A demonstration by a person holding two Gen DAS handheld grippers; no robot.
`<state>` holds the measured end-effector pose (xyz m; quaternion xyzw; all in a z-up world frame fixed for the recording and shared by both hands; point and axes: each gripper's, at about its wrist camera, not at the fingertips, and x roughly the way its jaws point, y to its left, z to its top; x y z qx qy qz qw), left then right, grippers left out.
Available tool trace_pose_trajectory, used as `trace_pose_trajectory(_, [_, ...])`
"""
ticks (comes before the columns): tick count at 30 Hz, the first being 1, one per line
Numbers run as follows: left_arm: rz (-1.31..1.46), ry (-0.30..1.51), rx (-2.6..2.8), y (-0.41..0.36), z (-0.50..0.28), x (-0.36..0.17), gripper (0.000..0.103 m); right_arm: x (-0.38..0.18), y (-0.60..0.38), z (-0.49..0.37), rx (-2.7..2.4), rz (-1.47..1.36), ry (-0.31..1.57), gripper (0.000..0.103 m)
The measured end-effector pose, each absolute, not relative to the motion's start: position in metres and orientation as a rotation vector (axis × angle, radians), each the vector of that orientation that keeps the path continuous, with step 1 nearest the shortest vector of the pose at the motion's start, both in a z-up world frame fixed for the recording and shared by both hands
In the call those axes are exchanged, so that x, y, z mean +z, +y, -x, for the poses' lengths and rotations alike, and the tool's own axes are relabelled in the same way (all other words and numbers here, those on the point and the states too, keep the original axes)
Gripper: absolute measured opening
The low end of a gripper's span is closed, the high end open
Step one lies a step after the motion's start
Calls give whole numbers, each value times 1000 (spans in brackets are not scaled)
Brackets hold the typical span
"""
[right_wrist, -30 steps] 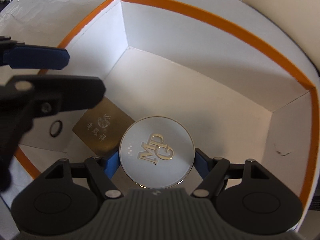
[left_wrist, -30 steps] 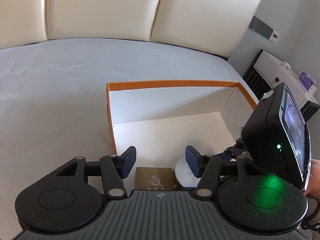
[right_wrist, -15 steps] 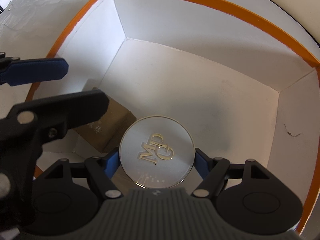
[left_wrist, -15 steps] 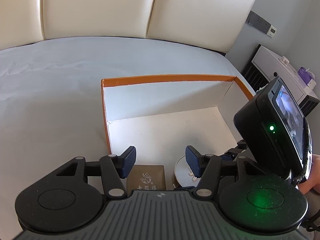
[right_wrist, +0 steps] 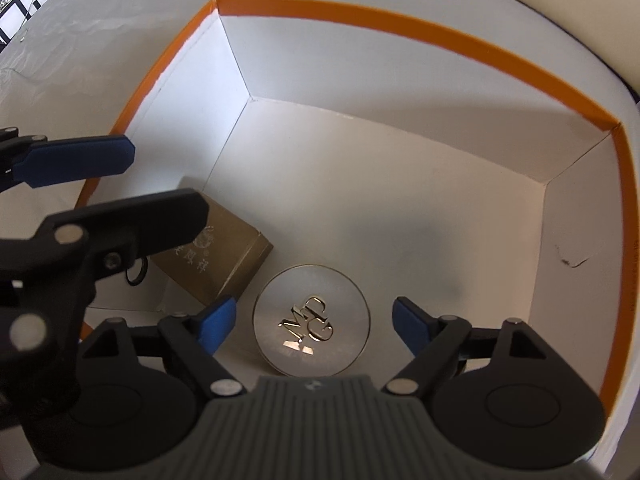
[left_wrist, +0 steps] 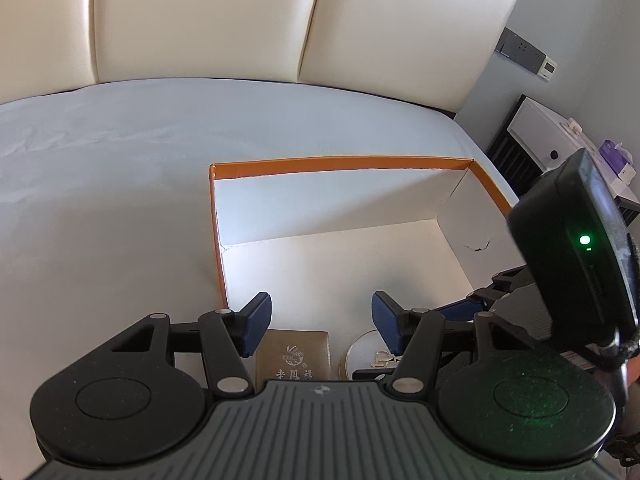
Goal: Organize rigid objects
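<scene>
A round silver tin with gold letters lies on the floor of the orange-rimmed white box. A gold-brown square box lies beside it at its left. My right gripper is open above the tin, fingers apart from it on both sides. In the left wrist view the gold box and the tin's edge show below my left gripper, which is open and empty over the white box.
The box sits on a pale bed sheet with a cream headboard behind. A white bedside cabinet stands at right. A small black ring lies in the box's near left corner.
My right gripper has opened and let go of the silver tin, which now rests on the box floor. The left gripper has stayed open, drawn back slightly.
</scene>
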<state>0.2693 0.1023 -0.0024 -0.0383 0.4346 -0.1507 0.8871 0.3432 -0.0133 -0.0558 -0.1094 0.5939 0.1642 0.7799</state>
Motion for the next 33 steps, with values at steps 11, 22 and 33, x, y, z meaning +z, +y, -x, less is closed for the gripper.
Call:
trace_pose_trajectory(11, [98, 815, -348, 98, -220, 30, 68, 11, -47, -263, 365, 194, 907, 78])
trace_pose_trajectory(22, [192, 939, -197, 110, -173, -11, 68, -3, -74, -179, 322, 67, 796, 54])
trace_pose_trajectory(33, [286, 1026, -4, 133, -176, -65, 81, -75, -37, -165, 396, 95, 859, 43])
